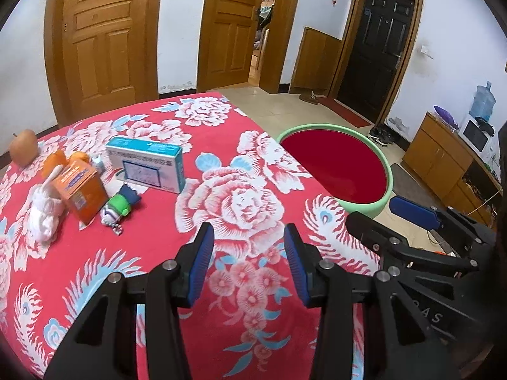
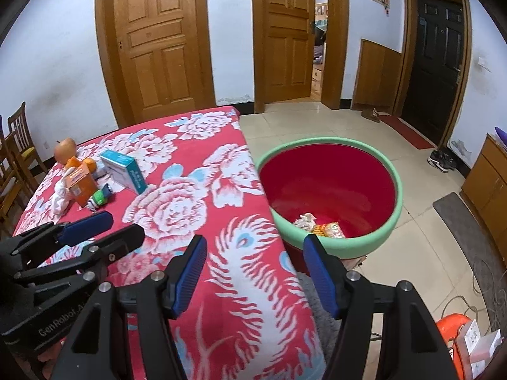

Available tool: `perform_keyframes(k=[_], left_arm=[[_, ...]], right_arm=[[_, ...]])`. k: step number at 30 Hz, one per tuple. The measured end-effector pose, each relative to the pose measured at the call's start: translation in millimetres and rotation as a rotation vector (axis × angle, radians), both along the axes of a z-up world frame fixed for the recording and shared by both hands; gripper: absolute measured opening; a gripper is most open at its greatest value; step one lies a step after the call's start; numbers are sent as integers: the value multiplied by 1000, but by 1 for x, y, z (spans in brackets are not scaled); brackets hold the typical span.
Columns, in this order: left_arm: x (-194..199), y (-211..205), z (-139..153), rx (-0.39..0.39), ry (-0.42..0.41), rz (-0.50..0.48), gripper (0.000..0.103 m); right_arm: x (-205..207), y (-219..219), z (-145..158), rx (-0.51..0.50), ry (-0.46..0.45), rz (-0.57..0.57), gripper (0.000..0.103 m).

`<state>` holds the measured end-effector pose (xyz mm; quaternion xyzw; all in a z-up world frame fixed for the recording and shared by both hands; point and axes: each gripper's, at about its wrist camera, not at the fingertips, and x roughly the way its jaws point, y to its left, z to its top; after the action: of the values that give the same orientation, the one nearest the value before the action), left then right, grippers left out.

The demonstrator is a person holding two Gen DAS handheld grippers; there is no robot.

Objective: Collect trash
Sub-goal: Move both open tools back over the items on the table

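Two handheld grippers, black with blue pads, sit side by side, angled downward. The left gripper has its jaws parted with nothing between them. The right gripper stands wider apart, also empty.

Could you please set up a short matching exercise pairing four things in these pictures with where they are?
Things:
1. orange box
2. crumpled wrappers
3. dark shoes
4. blue-and-white box

Places:
A. inside the red tub
B. on the floor by the black door
C. beside the white plush toy
D. standing alone, nearer the table's middle

Pairs: 1-C, 2-A, 3-B, 4-D
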<state>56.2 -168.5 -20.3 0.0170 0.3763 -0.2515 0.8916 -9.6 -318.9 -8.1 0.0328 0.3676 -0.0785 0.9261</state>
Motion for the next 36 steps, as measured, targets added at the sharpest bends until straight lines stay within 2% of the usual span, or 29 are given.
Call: perform_keyframes(k=[12,28,36], left_arm=[[1,45,-3,9,-3,93,45],[-5,145,-3,-11,5,309,45],[-1,159,-5,-27,17,337,46]], right_arm=[[15,38,-3,-5,10,76,66],[44,137,-1,-14,11,327,66],[52,152,-4,3,23,367,67]])
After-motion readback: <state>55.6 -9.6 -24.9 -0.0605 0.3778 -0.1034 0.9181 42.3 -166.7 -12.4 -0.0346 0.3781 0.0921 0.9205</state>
